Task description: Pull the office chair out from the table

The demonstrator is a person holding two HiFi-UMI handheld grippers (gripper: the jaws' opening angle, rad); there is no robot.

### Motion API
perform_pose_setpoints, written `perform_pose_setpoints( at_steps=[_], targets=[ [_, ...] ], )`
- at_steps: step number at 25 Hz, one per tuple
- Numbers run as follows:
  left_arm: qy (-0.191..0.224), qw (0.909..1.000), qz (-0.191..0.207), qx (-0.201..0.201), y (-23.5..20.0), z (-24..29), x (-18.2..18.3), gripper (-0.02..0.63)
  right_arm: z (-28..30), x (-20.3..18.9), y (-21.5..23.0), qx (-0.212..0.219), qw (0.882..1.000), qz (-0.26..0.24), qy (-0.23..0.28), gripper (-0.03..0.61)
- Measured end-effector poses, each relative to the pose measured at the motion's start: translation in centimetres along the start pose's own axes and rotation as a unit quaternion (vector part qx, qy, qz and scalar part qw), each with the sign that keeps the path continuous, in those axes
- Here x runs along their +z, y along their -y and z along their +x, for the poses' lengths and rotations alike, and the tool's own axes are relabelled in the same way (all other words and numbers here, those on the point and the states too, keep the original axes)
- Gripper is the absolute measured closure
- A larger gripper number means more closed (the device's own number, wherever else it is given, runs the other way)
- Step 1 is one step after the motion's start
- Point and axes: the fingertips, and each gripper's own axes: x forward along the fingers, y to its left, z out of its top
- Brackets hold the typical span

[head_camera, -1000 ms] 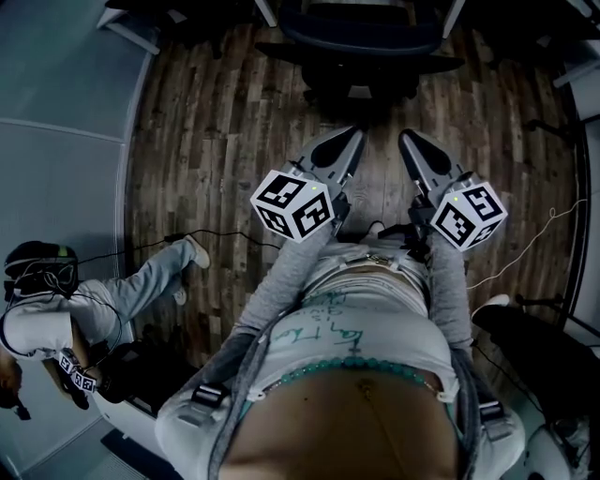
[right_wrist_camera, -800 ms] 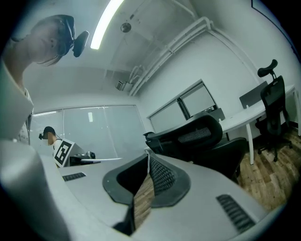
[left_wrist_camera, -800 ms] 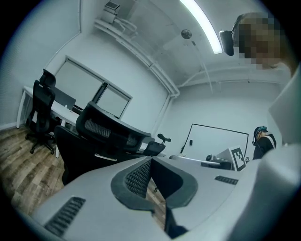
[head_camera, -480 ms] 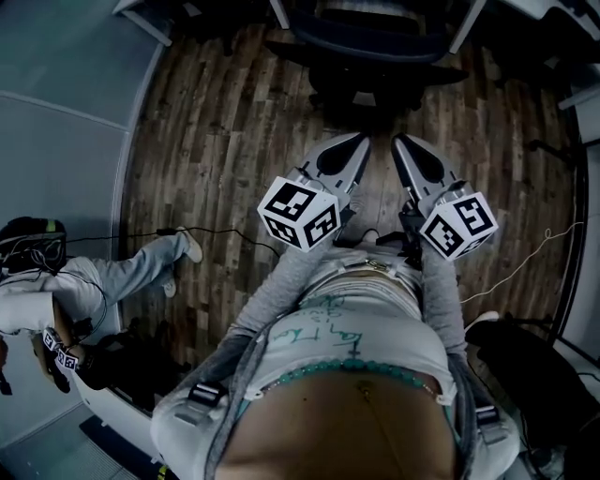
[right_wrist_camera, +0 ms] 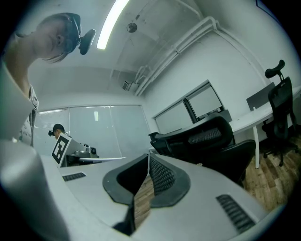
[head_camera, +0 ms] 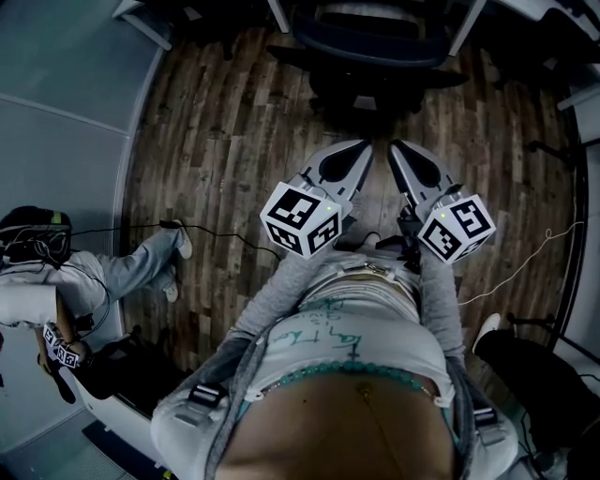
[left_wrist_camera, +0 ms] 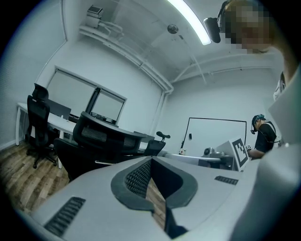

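While held level, well short of the office chair [head_camera: 370,47], left gripper [head_camera: 364,146]: jaws closed, empty; right gripper [head_camera: 395,148]: same; chair: ahead on wood floor [head_camera: 234,141], tucked against bench [head_camera: 469,26] between its legs.

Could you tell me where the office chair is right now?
In the head view, the office chair stands top centre, just beyond the left gripper and right gripper.
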Motion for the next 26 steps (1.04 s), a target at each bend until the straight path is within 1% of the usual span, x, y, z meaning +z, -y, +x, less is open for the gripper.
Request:
perform_pose_setpoints(
  at_steps=[13, 26],
  targets=[
    [-0.009, 0.9998, -0.006, -0.015, -0.5, -0.2, -0.1, 0.603, 0.3, -0.1, 0.4, -0.027, 1.0, 0.004, 0.001, 0.554],
    [-0.012, 0.9997, -0.002, -0.023, -1.2, -0.4, 0.5, 0.603, 1.3, 0.2, 0.0, -0.029, 1.0, 0.007, 0.004, 0.554]
  ],
)
